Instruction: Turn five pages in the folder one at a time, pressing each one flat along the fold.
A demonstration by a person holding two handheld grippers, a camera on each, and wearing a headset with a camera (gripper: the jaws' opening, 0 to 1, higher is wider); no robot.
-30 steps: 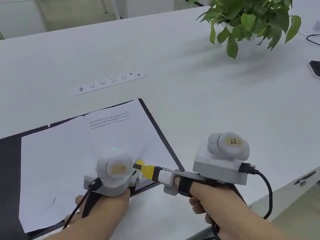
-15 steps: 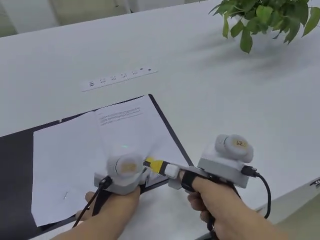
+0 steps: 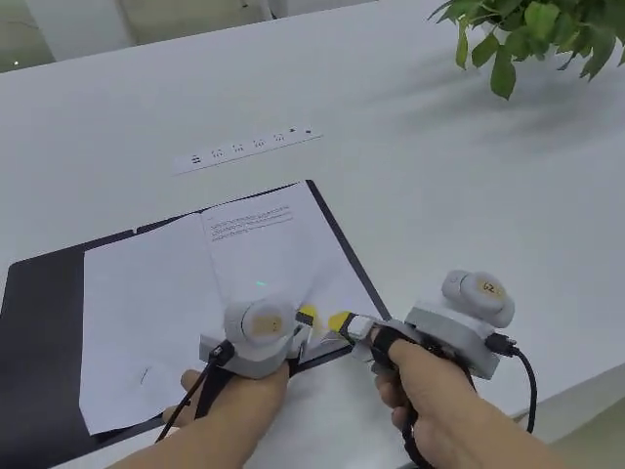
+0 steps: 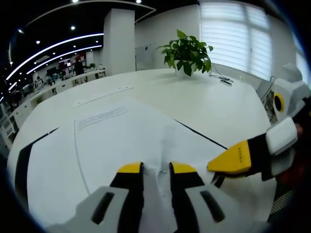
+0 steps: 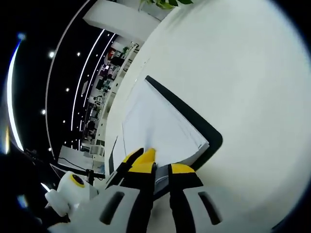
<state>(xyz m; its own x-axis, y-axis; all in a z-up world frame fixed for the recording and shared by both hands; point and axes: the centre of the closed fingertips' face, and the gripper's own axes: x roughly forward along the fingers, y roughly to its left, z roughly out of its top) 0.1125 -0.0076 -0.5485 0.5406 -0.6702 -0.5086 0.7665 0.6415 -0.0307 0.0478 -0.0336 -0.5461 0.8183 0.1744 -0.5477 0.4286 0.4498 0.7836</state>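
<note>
The wide white table point(image 3: 488, 166) carries the open black folder point(image 3: 39, 303) close in front of you, with its white printed right-hand page point(image 3: 278, 259) lying nearly flat. You look to be at the start of a turn, working loose the page's near edge.

Your left gripper point(image 4: 156, 171) has its yellow-tipped jaws a narrow slit apart. The tips are down on the page where it puckers slightly, and they clamp nothing that I can see.

Your right gripper point(image 5: 163, 167) sits at the folder's near right corner, jaws almost together. Whether a sheet lies between them I cannot tell.

Next, separate one sheet only, carry it across, then press along the fold.
</note>
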